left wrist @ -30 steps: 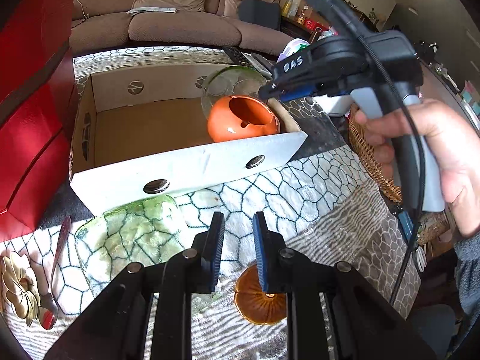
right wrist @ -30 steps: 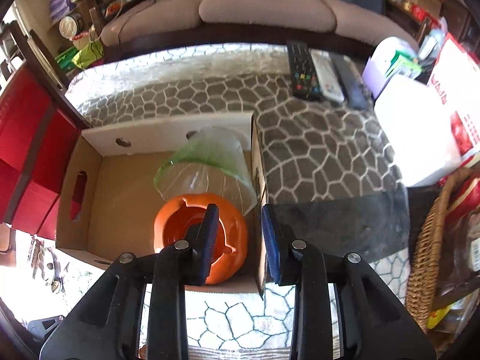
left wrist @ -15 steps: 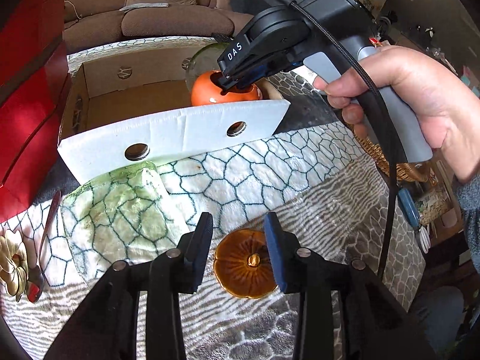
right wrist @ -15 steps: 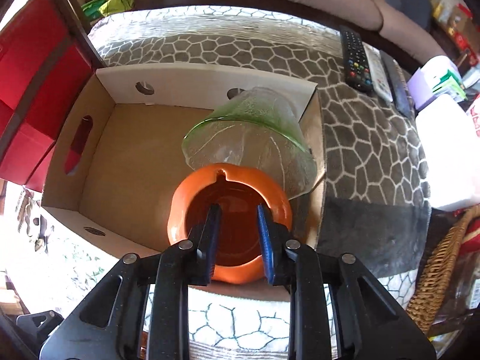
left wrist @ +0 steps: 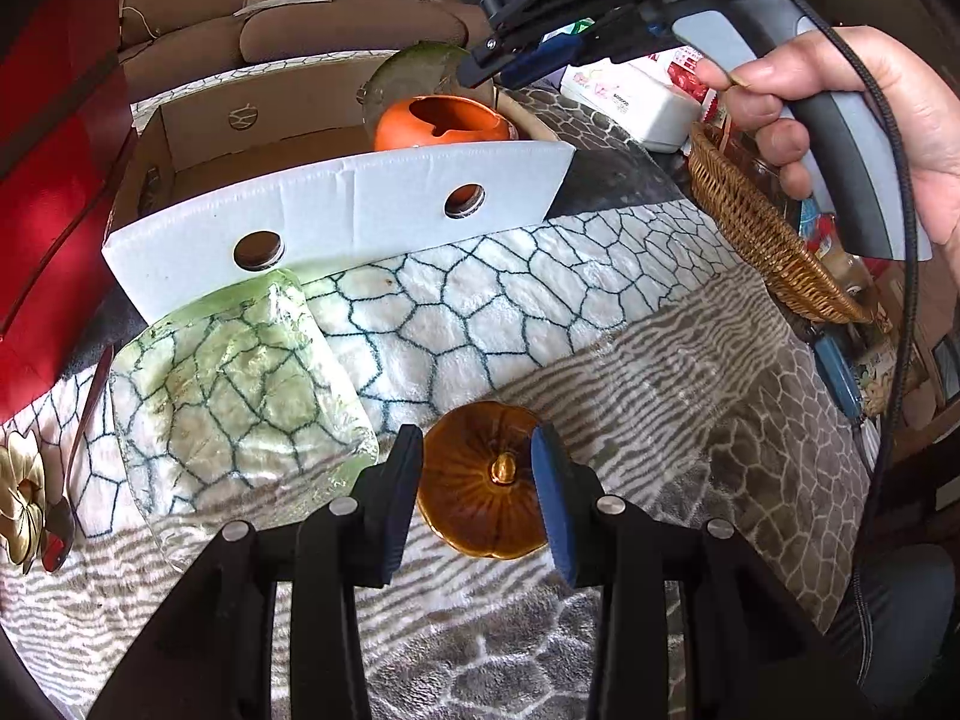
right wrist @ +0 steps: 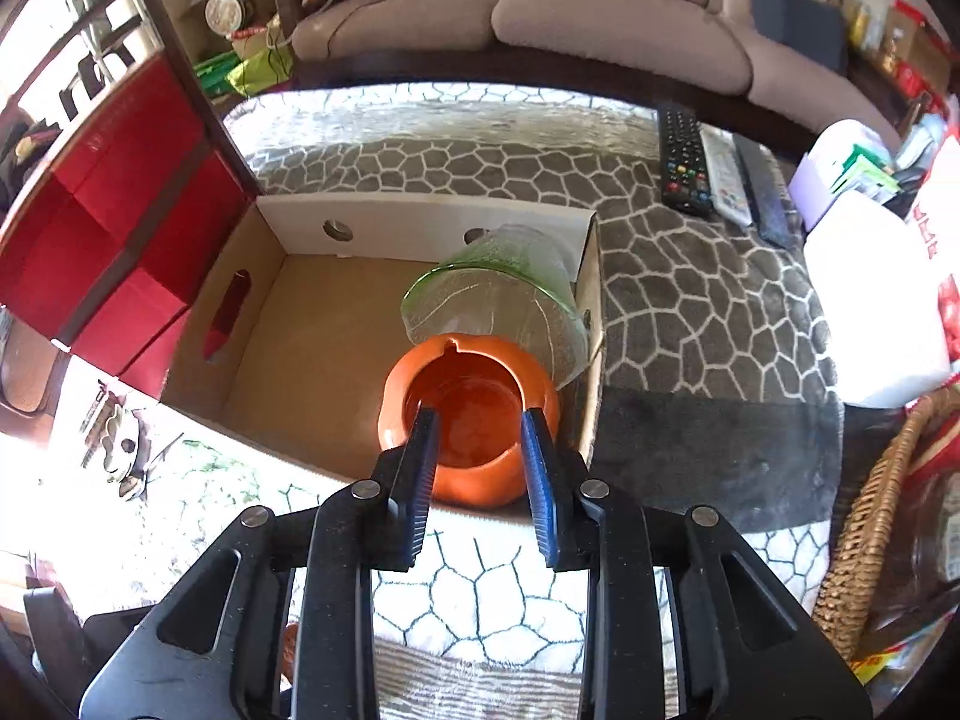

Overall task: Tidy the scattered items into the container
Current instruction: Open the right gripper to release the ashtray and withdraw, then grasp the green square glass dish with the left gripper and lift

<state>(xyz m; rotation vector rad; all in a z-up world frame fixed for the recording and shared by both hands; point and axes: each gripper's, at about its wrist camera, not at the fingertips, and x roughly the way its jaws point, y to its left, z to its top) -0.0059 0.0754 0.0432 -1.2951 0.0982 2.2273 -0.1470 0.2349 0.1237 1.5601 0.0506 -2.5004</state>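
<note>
A brown pumpkin-shaped lid (left wrist: 486,498) lies on the patterned cloth, framed by the two fingertips of my left gripper (left wrist: 477,474), which is open and hangs just over it. The cardboard box (left wrist: 360,210) holds an orange pumpkin bowl (right wrist: 474,414) and a green glass bowl (right wrist: 498,300) tipped on its side. My right gripper (right wrist: 480,426) hovers above the orange bowl with its jaws opening and nothing gripped; a hand holds it over the box in the left wrist view (left wrist: 486,60). A green glass plate (left wrist: 228,396) lies in front of the box.
A spoon (left wrist: 78,432) and a gold flower piece (left wrist: 21,498) lie left of the plate. A wicker basket (left wrist: 756,222) stands to the right, and a red cabinet (right wrist: 120,210) to the left. Remotes (right wrist: 681,162) and a white carton (right wrist: 870,312) lie beyond the box.
My left gripper moved forward and down over the brown lid and its jaws widened. My right gripper shifted across the orange bowl, narrowed, then widened, and lifted higher above the box.
</note>
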